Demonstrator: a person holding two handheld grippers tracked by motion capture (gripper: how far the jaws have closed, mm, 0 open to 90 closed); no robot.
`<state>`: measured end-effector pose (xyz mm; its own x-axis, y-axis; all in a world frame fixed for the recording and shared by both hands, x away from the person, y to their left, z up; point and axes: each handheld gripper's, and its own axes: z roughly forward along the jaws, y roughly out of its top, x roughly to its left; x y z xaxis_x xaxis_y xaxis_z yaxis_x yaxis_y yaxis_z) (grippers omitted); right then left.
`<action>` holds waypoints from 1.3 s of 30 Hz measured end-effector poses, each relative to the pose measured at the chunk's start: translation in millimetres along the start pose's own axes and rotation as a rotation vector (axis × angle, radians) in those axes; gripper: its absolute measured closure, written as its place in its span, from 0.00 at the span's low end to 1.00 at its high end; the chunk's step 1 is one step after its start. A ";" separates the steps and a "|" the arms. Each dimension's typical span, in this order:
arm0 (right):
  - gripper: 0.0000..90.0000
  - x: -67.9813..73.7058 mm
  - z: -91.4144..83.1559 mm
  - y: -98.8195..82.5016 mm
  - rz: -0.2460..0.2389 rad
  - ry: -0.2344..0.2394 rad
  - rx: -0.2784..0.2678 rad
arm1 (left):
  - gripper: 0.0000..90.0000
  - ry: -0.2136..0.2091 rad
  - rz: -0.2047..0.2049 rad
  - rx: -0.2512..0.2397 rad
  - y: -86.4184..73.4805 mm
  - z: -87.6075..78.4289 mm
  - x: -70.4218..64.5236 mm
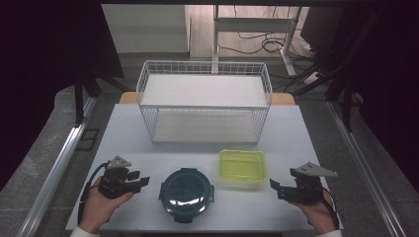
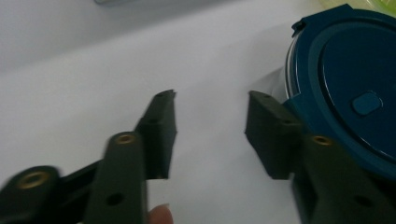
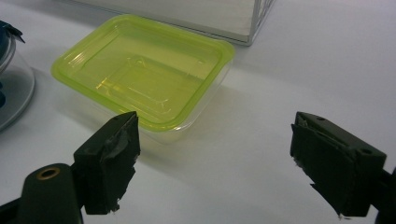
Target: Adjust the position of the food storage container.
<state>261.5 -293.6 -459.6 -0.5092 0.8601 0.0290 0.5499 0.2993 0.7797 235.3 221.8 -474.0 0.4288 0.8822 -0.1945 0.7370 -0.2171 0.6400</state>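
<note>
Here, approach step. Left gripper [image 1: 140, 180] near front-left corner of table [image 1: 128, 128], jaws part-spread, nothing between them, round blue container [image 1: 186, 193] just beside. Right gripper [image 1: 276, 187] near front-right corner, jaws spread wide, empty, aimed at green-lidded box [image 1: 241, 166], near but apart. Wire basket [image 1: 203, 101] at far edge. Judged next: advance each gripper, straddle container wall, then close.

— What do you have in front of you?
— Your left gripper [image 1: 140, 180] sits just left of the round blue container [image 1: 187, 195], jaws apart. Your right gripper [image 1: 276, 189] points at the yellow-lidded box [image 1: 241, 167], apart from it.
— And behind?
— A white wire basket [image 1: 204, 101] stands on the table [image 1: 123, 128].
</note>
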 end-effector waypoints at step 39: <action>0.19 -36.8 -47.0 16.9 0.175 -0.059 -0.138 | 1.00 -0.212 0.083 0.200 -6.3 36.3 -17.2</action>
<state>258.4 -339.6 -418.1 -0.3718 0.9180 0.1381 0.5285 0.0871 0.8445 242.3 192.8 -501.7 0.5762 0.7556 -0.3116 0.7739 -0.3818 0.5053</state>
